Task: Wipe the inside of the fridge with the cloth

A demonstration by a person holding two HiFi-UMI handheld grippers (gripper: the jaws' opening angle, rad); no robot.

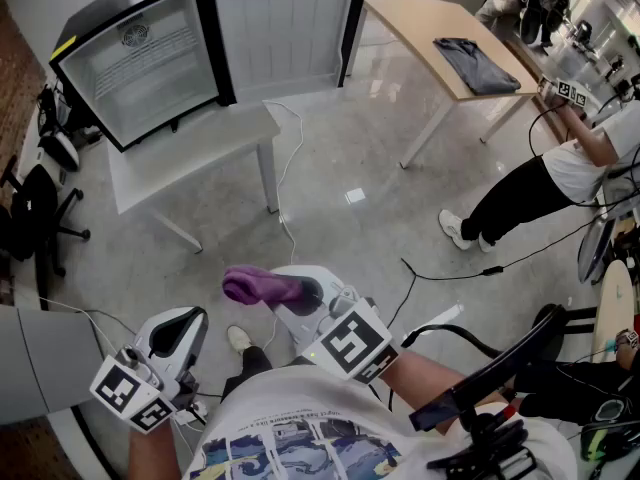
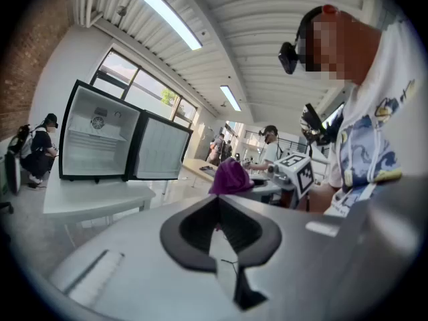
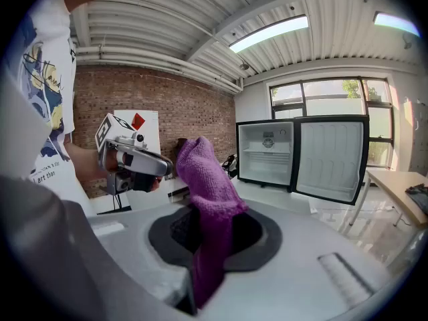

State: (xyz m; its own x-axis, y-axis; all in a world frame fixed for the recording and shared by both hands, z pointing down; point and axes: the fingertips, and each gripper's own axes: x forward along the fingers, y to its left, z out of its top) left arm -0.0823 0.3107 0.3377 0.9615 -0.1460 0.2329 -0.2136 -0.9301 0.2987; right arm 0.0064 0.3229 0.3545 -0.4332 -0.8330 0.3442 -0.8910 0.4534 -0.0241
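I'm pinching the soft, floppy cloth (image 1: 260,286) by its bunched middle in the right gripper (image 1: 298,295). The left gripper (image 1: 178,336) is idling closed and empty, with the fridge (image 1: 140,63) at eleven o'clock.

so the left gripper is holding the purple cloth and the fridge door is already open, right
Not quite. The purple cloth is held by the right gripper, not the left; the right gripper view shows its jaws shut on it. The left gripper holds nothing. The fridge door is indeed open.
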